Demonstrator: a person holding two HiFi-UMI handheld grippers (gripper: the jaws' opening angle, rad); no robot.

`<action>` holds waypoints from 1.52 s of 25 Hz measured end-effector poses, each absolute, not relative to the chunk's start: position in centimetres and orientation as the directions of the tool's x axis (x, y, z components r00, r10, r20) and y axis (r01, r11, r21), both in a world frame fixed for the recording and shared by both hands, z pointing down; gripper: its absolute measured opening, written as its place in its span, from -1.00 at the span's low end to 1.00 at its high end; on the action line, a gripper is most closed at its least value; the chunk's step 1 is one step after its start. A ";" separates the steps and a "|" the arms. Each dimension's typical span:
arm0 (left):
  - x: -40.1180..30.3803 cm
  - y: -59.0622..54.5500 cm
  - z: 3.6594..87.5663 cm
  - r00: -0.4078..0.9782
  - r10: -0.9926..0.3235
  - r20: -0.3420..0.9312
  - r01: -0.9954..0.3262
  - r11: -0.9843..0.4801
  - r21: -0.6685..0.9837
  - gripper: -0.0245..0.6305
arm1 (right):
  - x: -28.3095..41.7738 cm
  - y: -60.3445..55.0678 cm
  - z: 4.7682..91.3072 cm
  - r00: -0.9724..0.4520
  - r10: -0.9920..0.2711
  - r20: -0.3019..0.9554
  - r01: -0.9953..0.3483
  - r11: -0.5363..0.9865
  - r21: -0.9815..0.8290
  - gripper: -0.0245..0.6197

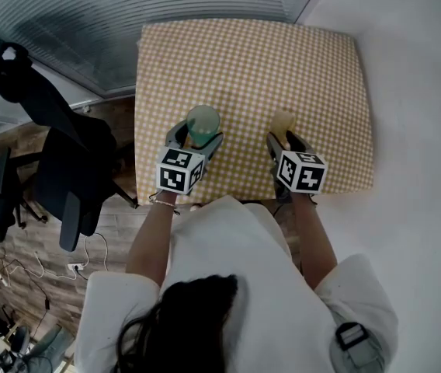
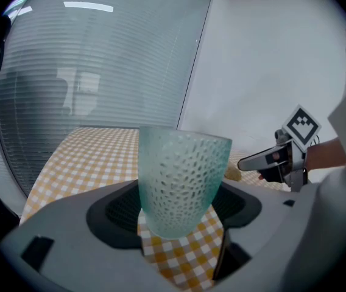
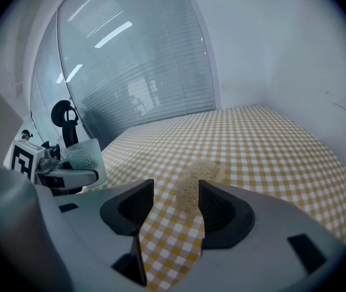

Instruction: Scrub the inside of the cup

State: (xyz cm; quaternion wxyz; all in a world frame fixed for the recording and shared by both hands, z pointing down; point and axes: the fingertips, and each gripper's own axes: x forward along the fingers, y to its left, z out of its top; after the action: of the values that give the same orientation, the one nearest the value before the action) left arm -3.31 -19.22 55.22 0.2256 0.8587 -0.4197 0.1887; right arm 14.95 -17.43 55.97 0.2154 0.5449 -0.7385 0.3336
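A frosted green cup point(image 1: 203, 124) with a dimpled wall stands upright on the yellow checked tablecloth point(image 1: 251, 61). My left gripper point(image 1: 197, 140) is shut on it, one pad on each side of its lower half point(image 2: 182, 181). To its right a pale yellow sponge point(image 1: 283, 120) lies on the cloth. My right gripper point(image 1: 284, 140) stands open around the sponge's near end point(image 3: 192, 181), which sits close to the right pad with a gap on the left. The right gripper view also shows the cup point(image 3: 83, 156) at the left.
The table's front edge point(image 1: 283, 196) is just below both grippers, against the person's body. A black office chair point(image 1: 57, 146) stands on the wooden floor to the left. A white wall point(image 1: 414, 92) runs along the table's right side, and glass with blinds point(image 1: 127, 22) lies behind it.
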 end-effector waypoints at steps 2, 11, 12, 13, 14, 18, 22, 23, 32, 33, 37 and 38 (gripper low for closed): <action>-3.3 -19.3 55.5 0.572 -0.637 0.517 -0.808 -0.546 0.221 0.15 | 14.9 -16.7 55.1 -0.311 -0.686 0.658 -0.948 0.170 -0.270 -0.27; -3.0 -20.0 57.0 0.553 -0.629 0.547 -0.814 -0.550 0.190 0.15 | 15.0 -14.7 54.2 -0.276 -0.731 0.624 -0.958 0.152 -0.245 -0.28; -3.0 -20.1 57.1 0.553 -0.631 0.544 -0.813 -0.550 0.189 0.15 | 15.0 -14.8 54.0 -0.275 -0.738 0.616 -0.957 0.152 -0.246 -0.28; -3.1 -20.2 57.1 0.555 -0.631 0.542 -0.813 -0.551 0.190 0.15 | 15.0 -15.0 53.7 -0.275 -0.746 0.606 -0.957 0.153 -0.246 -0.28; -3.1 -20.3 57.1 0.557 -0.631 0.541 -0.812 -0.550 0.194 0.15 | 14.9 -15.2 53.3 -0.275 -0.755 0.595 -0.957 0.154 -0.247 -0.28; -3.1 -20.2 57.0 0.557 -0.621 0.551 -0.812 -0.548 0.201 0.15 | 14.6 -16.0 52.0 -0.290 -0.778 0.558 -0.949 0.158 -0.273 -0.28; -3.5 -19.7 57.2 0.553 -0.604 0.574 -0.808 -0.558 0.190 0.15 | 13.6 -16.3 51.4 -0.315 -0.783 0.537 -0.940 0.179 -0.290 -0.28; -3.5 -19.6 57.3 0.553 -0.601 0.577 -0.807 -0.559 0.191 0.15 | 13.4 -16.3 51.3 -0.318 -0.782 0.535 -0.940 0.189 -0.283 -0.28; -3.7 -18.7 57.8 0.546 -0.574 0.610 -0.796 -0.583 0.164 0.15 | 11.8 -14.7 52.2 -0.333 -0.760 0.559 -0.943 0.262 -0.206 -0.28; -3.7 -18.6 57.8 0.547 -0.569 0.614 -0.794 -0.585 0.165 0.15 | 11.7 -14.5 52.3 -0.334 -0.758 0.560 -0.943 0.266 -0.202 -0.28; -3.7 -18.5 57.7 0.548 -0.563 0.619 -0.800 -0.569 0.191 0.19 | 11.9 -14.2 52.5 -0.319 -0.758 0.569 -0.948 0.250 -0.199 -0.28; -3.8 -18.5 57.7 0.549 -0.562 0.618 -0.800 -0.568 0.194 0.20 | 11.8 -14.1 52.6 -0.322 -0.756 0.570 -0.947 0.253 -0.200 -0.28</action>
State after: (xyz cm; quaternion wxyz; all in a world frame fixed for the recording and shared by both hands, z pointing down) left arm -3.77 -18.49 57.67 0.2340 0.8485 -0.4013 0.2535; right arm 11.78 -14.11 52.59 0.1829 0.5526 -0.7701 0.2610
